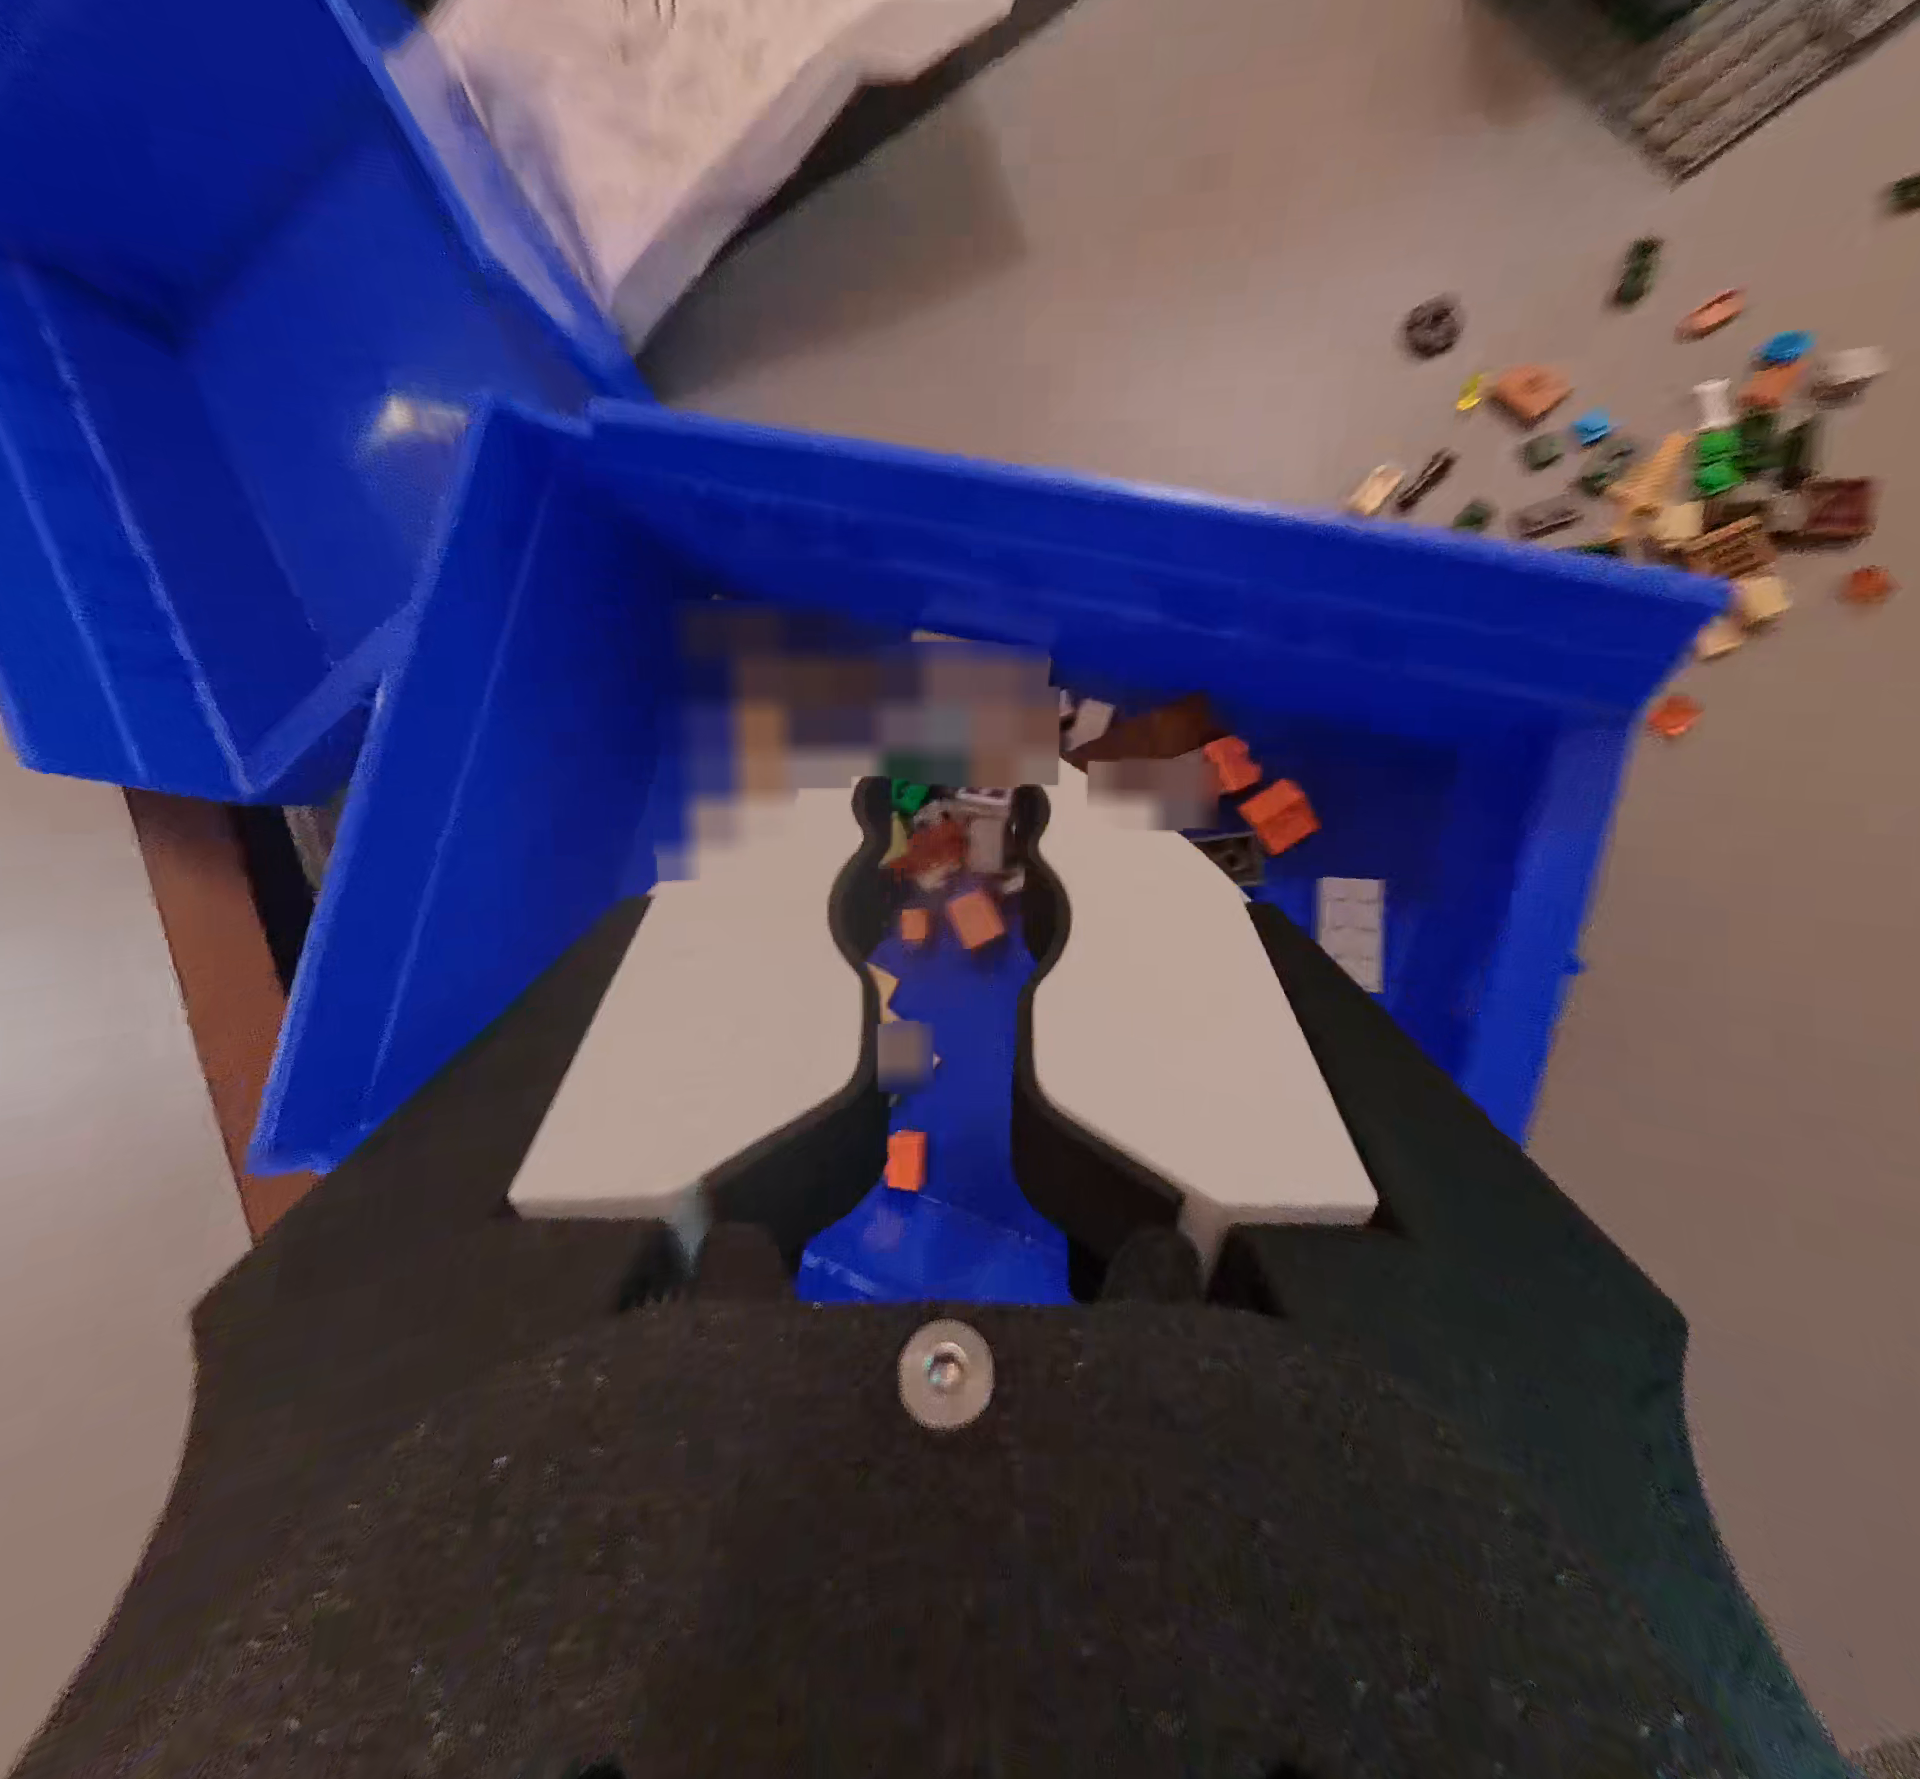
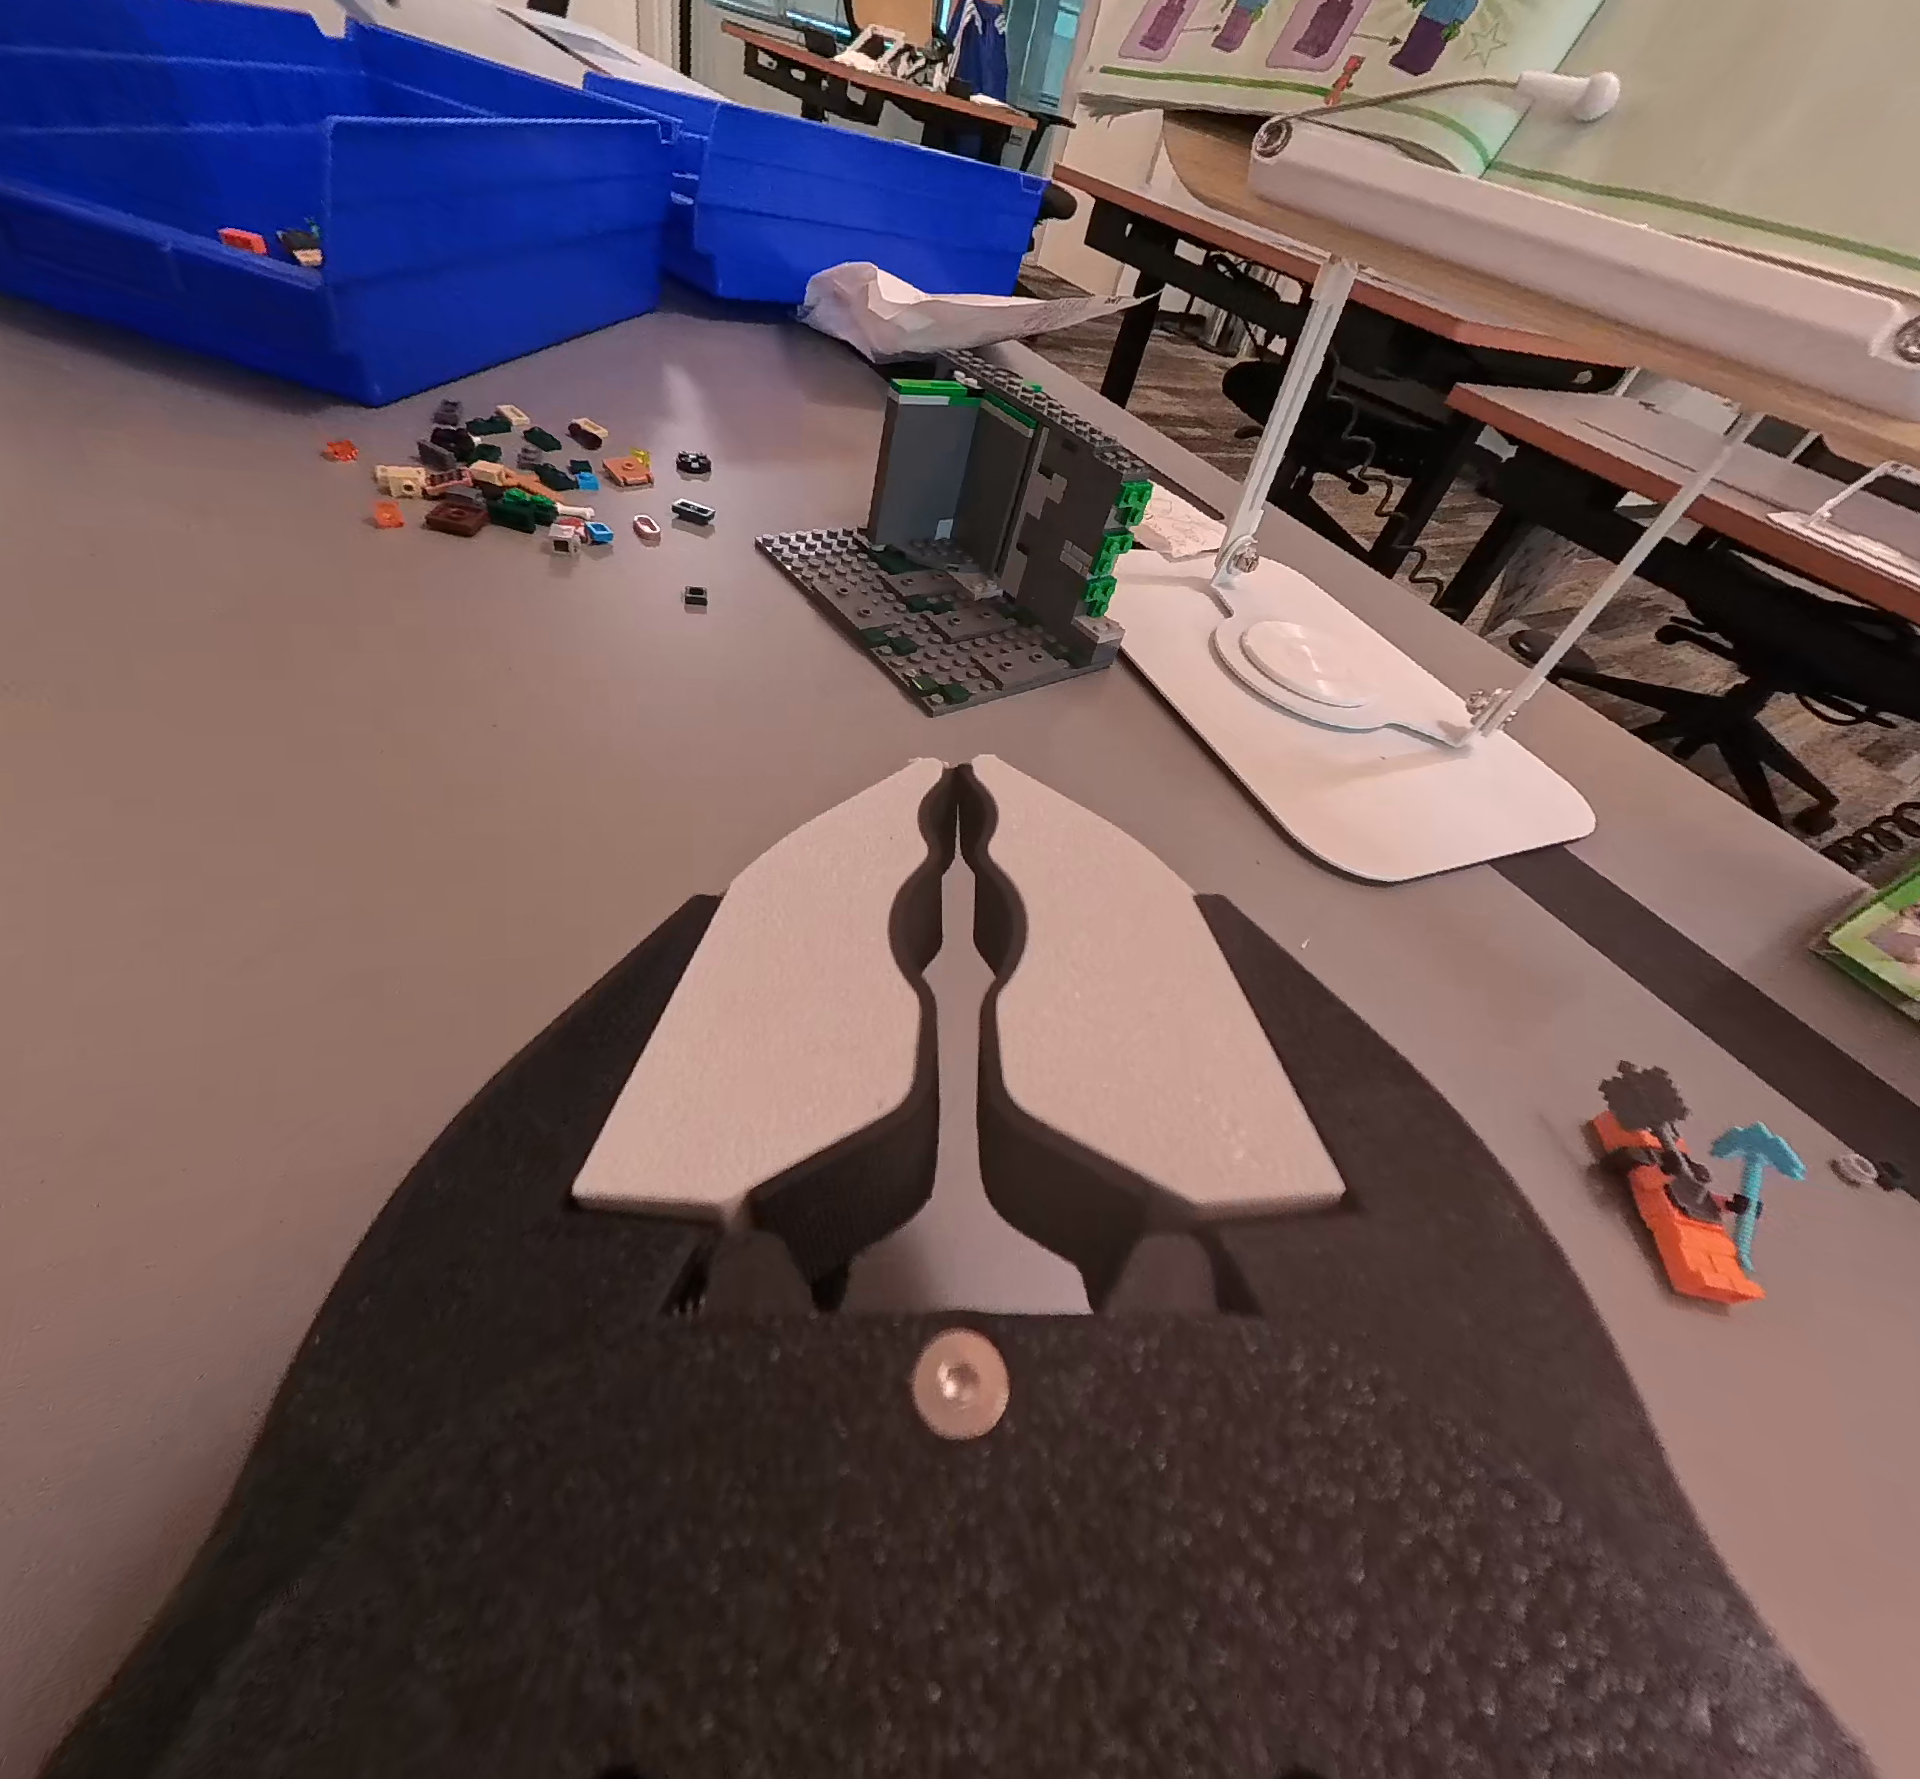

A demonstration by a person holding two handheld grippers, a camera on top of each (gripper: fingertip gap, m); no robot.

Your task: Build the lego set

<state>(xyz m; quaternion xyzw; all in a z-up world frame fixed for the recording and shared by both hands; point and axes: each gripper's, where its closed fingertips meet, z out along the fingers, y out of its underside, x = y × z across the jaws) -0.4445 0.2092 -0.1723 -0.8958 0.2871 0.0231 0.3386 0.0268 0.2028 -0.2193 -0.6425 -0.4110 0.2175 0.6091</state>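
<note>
On the grey counter (image 2: pixel 312 794), near its far edge, stands the half-built lego set (image 2: pixel 966 555). It is a dark grey base plate with a grey wall upright on its far part, and green bricks go up the wall's right end. The plate's long axis runs from the near right toward the far left, and the wall's open front faces left, toward the loose pile of small bricks (image 2: pixel 520 488). This pile lies well apart from the build, just in front of the blue bins (image 2: pixel 416 202).

The right hand-held gripper (image 2: pixel 958 773) hovers low over the bare counter, on the near side of the build. It is clenched and its tips meet with nothing between them.

The left hand-held gripper (image 1: pixel 951 810) points down into a blue bin (image 1: pixel 1143 524), over orange, brown and green pieces (image 1: pixel 1273 810) at the bottom. Its jaws stand a little apart. I cannot tell whether it holds a piece, because the picture is blurred.

At the right, a small orange model (image 2: pixel 1683 1210) with a light blue pickaxe lies on the counter, beside a white stand (image 2: pixel 1351 753).
</note>
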